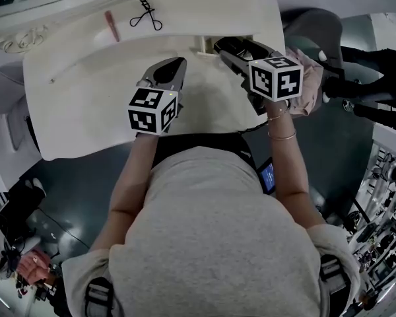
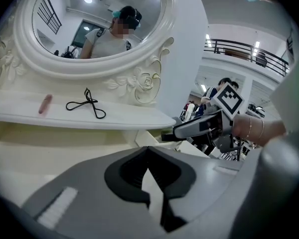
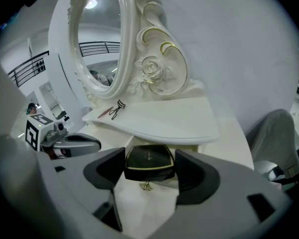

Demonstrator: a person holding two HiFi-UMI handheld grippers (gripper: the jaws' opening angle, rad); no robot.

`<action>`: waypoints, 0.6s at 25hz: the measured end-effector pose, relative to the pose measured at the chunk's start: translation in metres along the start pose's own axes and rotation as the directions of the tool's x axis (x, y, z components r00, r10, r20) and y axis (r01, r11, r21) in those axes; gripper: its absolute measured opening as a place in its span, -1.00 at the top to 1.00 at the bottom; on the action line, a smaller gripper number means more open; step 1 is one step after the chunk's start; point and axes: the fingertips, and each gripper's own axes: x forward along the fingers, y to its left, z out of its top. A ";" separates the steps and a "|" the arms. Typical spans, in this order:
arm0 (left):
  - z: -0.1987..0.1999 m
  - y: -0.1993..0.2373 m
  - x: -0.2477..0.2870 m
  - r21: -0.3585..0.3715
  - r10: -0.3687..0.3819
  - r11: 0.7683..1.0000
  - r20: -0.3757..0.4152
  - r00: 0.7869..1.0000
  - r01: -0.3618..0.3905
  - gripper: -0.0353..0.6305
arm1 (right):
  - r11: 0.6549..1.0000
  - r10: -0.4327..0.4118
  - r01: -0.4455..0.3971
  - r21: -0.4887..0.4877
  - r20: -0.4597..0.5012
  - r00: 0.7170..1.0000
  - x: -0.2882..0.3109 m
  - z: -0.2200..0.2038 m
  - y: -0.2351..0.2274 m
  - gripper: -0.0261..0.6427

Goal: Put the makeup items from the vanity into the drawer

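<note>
The right gripper (image 3: 150, 169) has its two jaws pressed on a black compact (image 3: 149, 159) with a thin gold edge. The compact sits flat between the dark pads, one pad on each of its sides, and its lid looks upward. Just under the compact, a small gold knob (image 3: 146, 186) shows on a white surface. The left gripper (image 2: 148, 152) has its jaws brought together. The tips meet and nothing is between them. It hovers over the lower top of the vanity (image 1: 86, 111), to the left of the right gripper, and the two are near but apart. The right gripper reaches farther, with the compact close under the front edge of the upper shelf (image 1: 204, 18) at its right part. On this shelf, far and to the left, lies a black eyelash curler (image 1: 145, 15). Just to the left of it lies a slim pink stick (image 1: 111, 26), apart from the curler. Behind the shelf stands the oval mirror (image 2: 99, 24) in a white carved frame with roses. A grey fabric (image 3: 276, 138) shows at the right of the vanity.
</note>
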 end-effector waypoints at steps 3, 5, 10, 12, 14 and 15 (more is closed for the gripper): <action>0.002 -0.001 0.002 -0.002 -0.001 1.000 0.005 1.000 0.001 0.87 | 1.000 -0.008 0.009 0.003 -0.010 1.000 0.005 0.001 -0.001 0.01; 0.002 -0.002 0.003 -0.007 0.001 1.000 0.005 1.000 -0.001 0.87 | 1.000 -0.026 0.026 0.013 -0.021 0.999 0.008 0.002 -0.004 0.01; 0.002 0.003 0.003 -0.021 0.019 1.000 0.008 1.000 -0.019 0.87 | 0.996 -0.066 0.068 0.058 -0.037 0.997 0.014 0.001 -0.011 0.01; 0.003 0.003 0.004 -0.020 0.021 1.000 0.012 1.000 -0.021 0.87 | 0.995 -0.077 0.080 0.066 -0.040 0.996 0.015 0.001 -0.013 0.01; 0.004 0.003 0.005 -0.019 0.019 1.000 0.015 1.000 -0.019 0.87 | 0.993 -0.092 0.095 0.069 -0.047 0.995 0.015 0.001 -0.015 0.01; 0.004 0.002 0.006 -0.019 0.017 1.000 0.014 1.000 -0.017 0.87 | 0.992 -0.098 0.101 0.069 -0.051 0.994 0.016 0.001 -0.015 0.01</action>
